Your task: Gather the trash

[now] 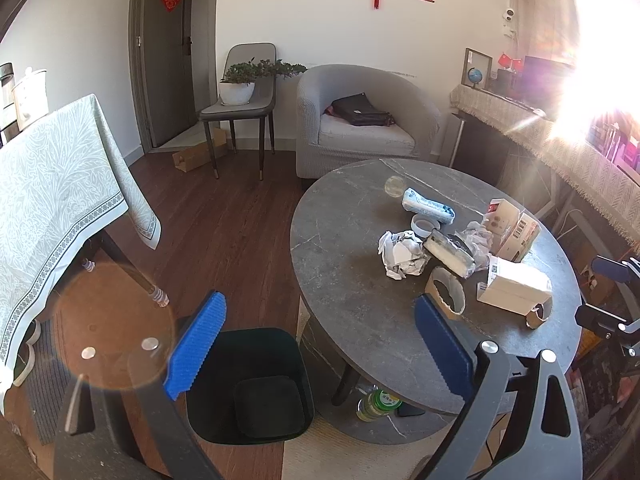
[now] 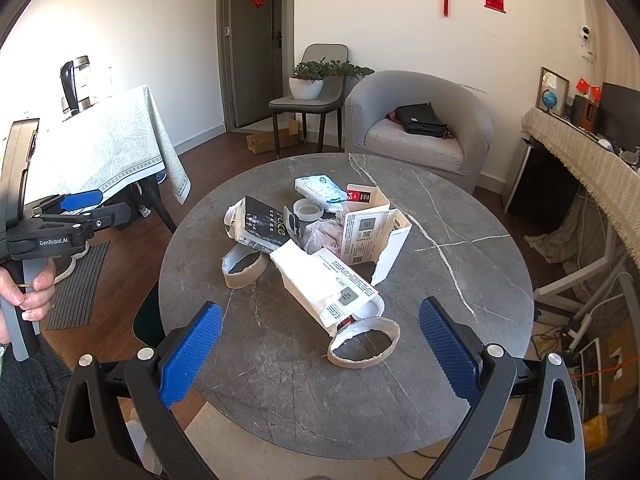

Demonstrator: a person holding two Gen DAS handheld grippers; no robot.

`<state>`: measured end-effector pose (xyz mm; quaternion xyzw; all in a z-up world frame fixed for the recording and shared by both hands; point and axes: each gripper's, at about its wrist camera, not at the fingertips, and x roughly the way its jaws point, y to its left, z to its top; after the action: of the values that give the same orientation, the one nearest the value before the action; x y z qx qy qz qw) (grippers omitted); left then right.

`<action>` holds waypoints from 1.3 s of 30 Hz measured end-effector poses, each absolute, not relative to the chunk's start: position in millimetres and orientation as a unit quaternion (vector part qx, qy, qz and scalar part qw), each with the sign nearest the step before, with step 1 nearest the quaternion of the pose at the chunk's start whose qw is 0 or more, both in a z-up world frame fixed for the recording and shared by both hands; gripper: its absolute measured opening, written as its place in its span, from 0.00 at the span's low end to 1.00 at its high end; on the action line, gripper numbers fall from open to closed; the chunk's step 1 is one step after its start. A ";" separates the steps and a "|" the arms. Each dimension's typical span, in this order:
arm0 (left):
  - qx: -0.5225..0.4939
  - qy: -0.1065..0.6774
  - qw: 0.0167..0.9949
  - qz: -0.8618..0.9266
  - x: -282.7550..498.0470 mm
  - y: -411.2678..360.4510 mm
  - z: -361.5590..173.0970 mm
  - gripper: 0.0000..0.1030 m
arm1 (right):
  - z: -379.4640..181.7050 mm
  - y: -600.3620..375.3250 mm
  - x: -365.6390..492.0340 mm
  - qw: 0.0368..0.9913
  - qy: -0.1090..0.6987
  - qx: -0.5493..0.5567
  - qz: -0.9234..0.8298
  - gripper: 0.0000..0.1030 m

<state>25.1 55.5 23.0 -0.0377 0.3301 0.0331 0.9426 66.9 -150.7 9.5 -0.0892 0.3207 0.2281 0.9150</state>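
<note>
— Round grey table [image 2: 460,216] fills the room's middle, with the trash heaped together at its centre. What could go wrong?

— Both tongs stand wide and hold nothing. The right tongs [image 2: 320,352] hover just short of a cardboard ring [image 2: 363,343], which touches the white box [image 2: 324,280]. Closing there could catch the box corner too, or flatten the ring so it slips out.

— And the left tongs [image 1: 320,344]?

— They hang off the table's edge, over the bin [image 1: 248,384], which sits low between the pads. Another ring [image 1: 446,290] lies just ahead of the right pad, the crumpled paper [image 1: 402,254] further ahead. Glare washes out that view's right side, so judging reach there is risky

— Where is the rest?

— Beyond the box, well ahead of the right tongs
</note>
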 end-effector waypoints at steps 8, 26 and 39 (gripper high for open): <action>-0.040 0.333 0.941 0.032 25.6 55.8 21.6 0.95 | 9.2 -150.8 66.8 0.915 0.321 -0.090 0.228 0.97; -0.037 0.337 0.940 0.029 26.7 54.5 21.6 0.95 | 9.3 -150.9 67.0 0.915 0.321 -0.090 0.228 0.97; -0.038 0.338 0.940 0.029 26.9 54.8 20.7 0.96 | 9.4 -150.8 67.1 0.915 0.321 -0.090 0.228 0.97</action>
<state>26.9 54.8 20.7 -0.0383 0.3382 0.0287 0.9398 67.1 -150.8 9.4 -0.0901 0.3209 0.2283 0.9147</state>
